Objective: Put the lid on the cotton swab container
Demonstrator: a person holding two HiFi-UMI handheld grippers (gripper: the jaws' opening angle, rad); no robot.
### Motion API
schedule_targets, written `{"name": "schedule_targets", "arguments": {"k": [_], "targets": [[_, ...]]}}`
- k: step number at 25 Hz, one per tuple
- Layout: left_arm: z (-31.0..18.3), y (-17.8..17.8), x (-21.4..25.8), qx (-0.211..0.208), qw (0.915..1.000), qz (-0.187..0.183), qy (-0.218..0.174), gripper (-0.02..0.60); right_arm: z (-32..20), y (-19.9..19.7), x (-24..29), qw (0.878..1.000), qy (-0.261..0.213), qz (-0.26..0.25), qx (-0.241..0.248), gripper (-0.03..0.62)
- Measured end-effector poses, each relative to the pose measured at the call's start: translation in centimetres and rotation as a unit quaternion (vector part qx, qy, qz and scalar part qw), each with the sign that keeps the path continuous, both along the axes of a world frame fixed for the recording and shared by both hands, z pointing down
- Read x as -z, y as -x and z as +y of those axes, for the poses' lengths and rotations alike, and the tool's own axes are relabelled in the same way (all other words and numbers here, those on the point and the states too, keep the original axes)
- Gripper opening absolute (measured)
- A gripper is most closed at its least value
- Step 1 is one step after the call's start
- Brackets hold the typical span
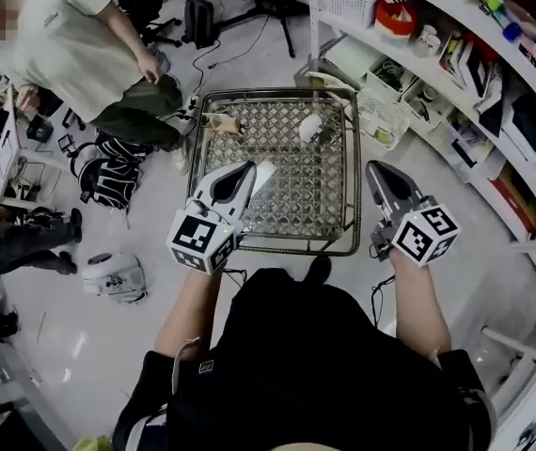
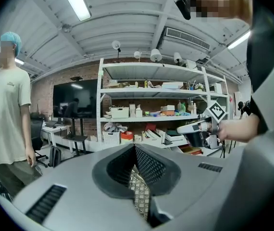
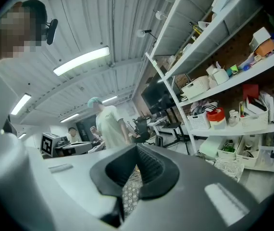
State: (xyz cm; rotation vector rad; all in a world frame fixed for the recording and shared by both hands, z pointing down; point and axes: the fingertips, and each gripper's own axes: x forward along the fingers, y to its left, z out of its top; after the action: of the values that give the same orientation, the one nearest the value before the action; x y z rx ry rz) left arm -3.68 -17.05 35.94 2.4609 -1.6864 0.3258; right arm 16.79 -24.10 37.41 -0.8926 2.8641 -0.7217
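To the right of the right gripper (image 1: 374, 169), white shelving (image 1: 456, 92) runs along the wall and carries baskets, boxes and books.

Ahead of both grippers stands the table (image 1: 277, 248), a metal frame with a patterned, see-through top. The left gripper (image 1: 245, 170) is over the near left part of the top. The right gripper is just outside the frame's right edge.

Far left of the left gripper, beyond the table's left corner, stands a person (image 1: 70, 45) in a pale shirt and a teal cap.

Left gripper state: the jaws are closed tip to tip, with nothing between them. Only the table pattern shows through the slot below the tips.

Right gripper state: the jaws are likewise closed and empty, tips meeting.

Well ahead of the right gripper and to its left, the white container (image 1: 310, 127) rests on the far part of the table, clear of both grippers.

Well ahead of the left gripper, a small item (image 1: 226, 121), pale with a brown part, lies near the far left corner, apart from the container. Whether it is the lid cannot be told.
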Motion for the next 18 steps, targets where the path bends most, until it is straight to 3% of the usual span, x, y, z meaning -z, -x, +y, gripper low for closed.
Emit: {"name": "schedule_targets", "arguments": {"k": [7,14,18], "targets": [[-0.6,1.5,-0.1,0.018,0.9997,0.01,-0.009,0.005,-1.0,2.2,0.0,1.0,-0.003,0.008,0.021,0.008],[-1.2,5.3,-0.4,0.03,0.999,0.031,-0.014,0.005,-2.0,5.4,0.1,0.999,-0.001,0.03,0.023,0.009],[-2.4,6.9,-0.8,0.026,0.9995,0.0,-0.018,0.005,-3.9,7.1,0.4,0.999,-0.005,0.048,0.011,0.009]]}}
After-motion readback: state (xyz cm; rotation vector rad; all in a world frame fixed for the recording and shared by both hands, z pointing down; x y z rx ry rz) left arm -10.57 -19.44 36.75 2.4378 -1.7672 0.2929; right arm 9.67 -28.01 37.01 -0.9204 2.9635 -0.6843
